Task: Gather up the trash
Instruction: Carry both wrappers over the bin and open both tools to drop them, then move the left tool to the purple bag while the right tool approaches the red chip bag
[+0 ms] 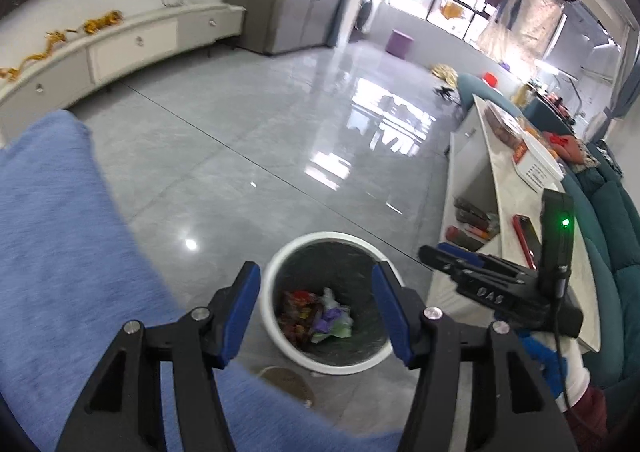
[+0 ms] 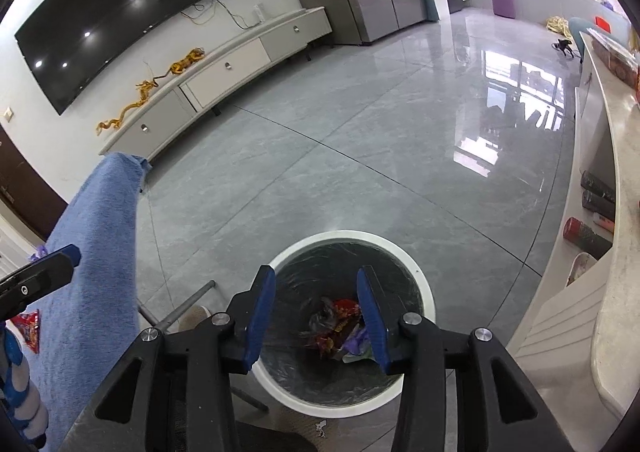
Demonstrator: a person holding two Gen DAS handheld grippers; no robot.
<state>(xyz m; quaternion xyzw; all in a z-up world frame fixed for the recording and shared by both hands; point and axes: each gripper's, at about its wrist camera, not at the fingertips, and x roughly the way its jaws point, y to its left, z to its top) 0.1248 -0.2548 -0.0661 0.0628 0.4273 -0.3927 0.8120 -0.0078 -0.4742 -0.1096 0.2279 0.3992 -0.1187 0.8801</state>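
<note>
A white round trash bin (image 1: pixel 280 336) with a dark liner stands on the grey floor; it also shows in the right wrist view (image 2: pixel 424 288). Crumpled wrappers (image 1: pixel 316 318) lie at its bottom, red, purple and green, and show in the right wrist view too (image 2: pixel 338 326). My left gripper (image 1: pixel 316 276) is open and empty above the bin. My right gripper (image 2: pixel 316 276) is open and empty above the bin; it also appears from the side in the left wrist view (image 1: pixel 432 254). A red snack wrapper (image 2: pixel 29 326) lies on the blue cloth at the far left.
A blue cloth-covered surface (image 1: pixel 52 236) is on the left. A long white table (image 1: pixel 508 179) with boxes stands on the right, with a teal sofa (image 1: pixel 616 219) behind it. A white TV cabinet (image 2: pixel 224 63) runs along the far wall. A chair leg (image 2: pixel 180 308) is beside the bin.
</note>
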